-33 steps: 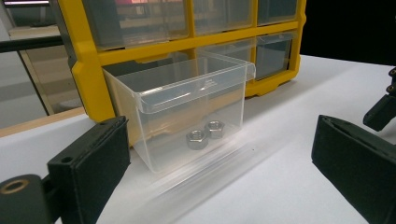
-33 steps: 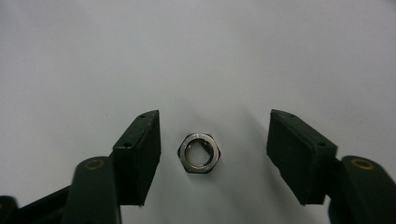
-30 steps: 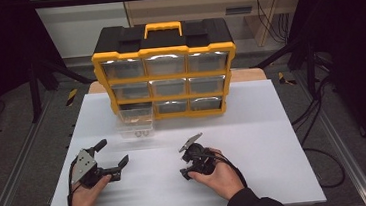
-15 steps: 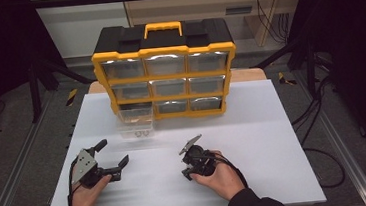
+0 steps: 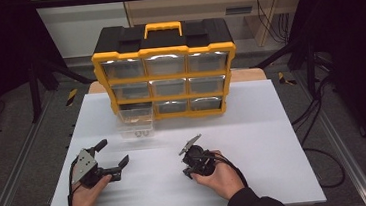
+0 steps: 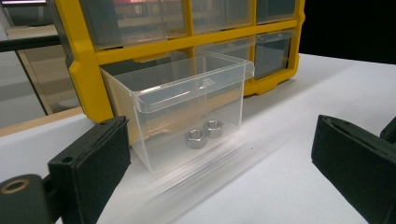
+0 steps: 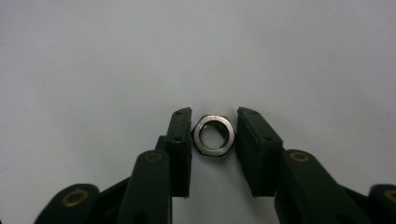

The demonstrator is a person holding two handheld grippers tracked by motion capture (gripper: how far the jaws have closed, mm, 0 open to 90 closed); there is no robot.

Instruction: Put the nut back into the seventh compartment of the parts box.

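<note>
My right gripper [image 7: 214,140] points down at the white table, and its jaws have just been closing on a steel hex nut [image 7: 214,134] lying flat between them. Both pads now press on the nut's sides. In the high view this gripper [image 5: 189,170] sits at the front centre in the person's hand. My left gripper [image 5: 112,153] rests at the front left, open with nothing between its jaws. It faces a clear plastic drawer [image 6: 187,98] holding two hex nuts [image 6: 204,133]. The drawer [image 5: 136,122] stands on the table in front of the organizer.
A yellow and black drawer organizer [image 5: 165,69] with a carry handle stands at the back of the white table [image 5: 274,140]. Its bottom-left slot is vacant. Cables and dark stands run along the floor on both sides.
</note>
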